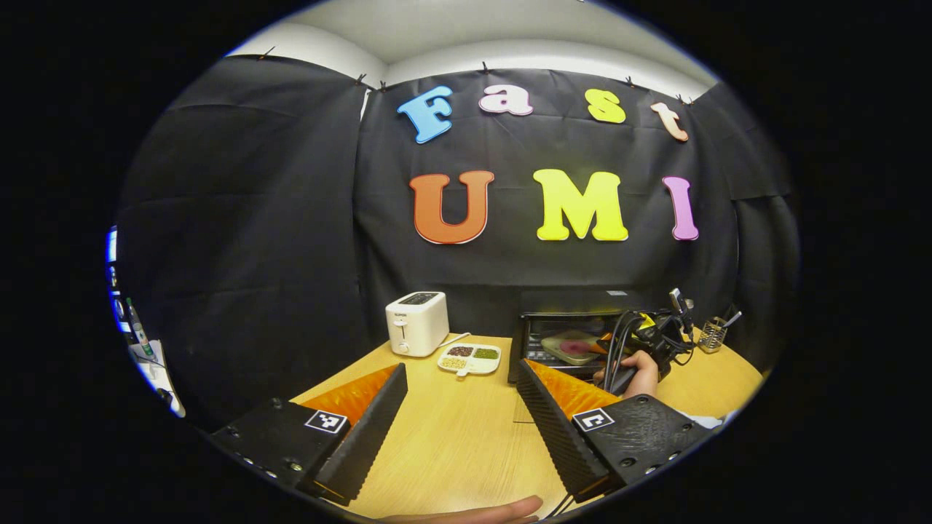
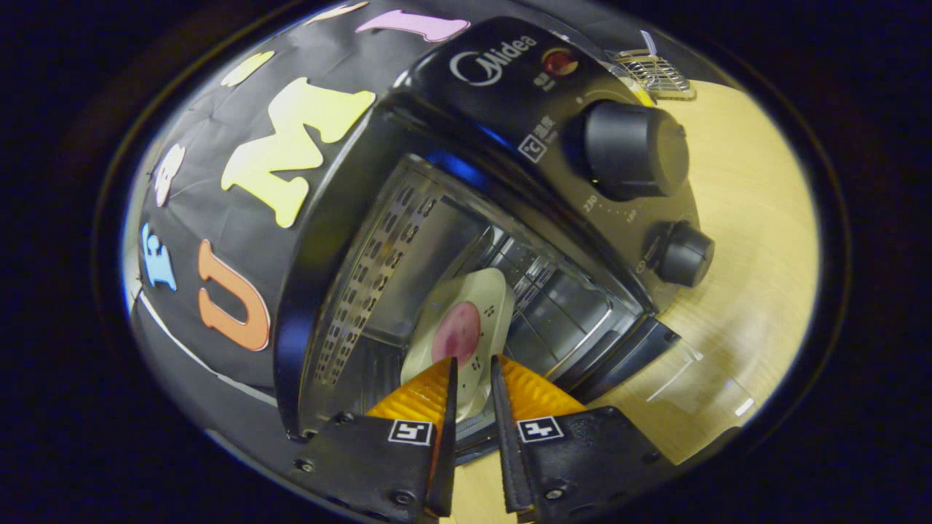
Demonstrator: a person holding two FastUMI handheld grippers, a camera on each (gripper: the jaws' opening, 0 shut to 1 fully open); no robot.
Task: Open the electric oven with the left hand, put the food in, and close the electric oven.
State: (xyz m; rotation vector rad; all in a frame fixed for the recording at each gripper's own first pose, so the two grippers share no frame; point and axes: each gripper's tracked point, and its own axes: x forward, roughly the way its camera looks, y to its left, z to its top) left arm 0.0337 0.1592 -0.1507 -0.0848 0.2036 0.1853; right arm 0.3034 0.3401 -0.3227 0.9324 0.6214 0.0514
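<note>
Spread wide, the left tool is held above the counter. Far right, the oven stands open; the plate of food is gripped inside it by the right tool.

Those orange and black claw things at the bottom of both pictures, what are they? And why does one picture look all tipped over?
They are grabbers, each held by a person, each carrying its own camera. In the left gripper view, the left gripper is wide open above a wooden table. On the table stand a white toaster, a small divided dish and a black oven with its door open. Farther off, a hand holds the other grabber at the oven. The right gripper view looks tipped because that grabber is turned. The right gripper pinches the edge of a plate of food, sliding it inside the oven.
</note>
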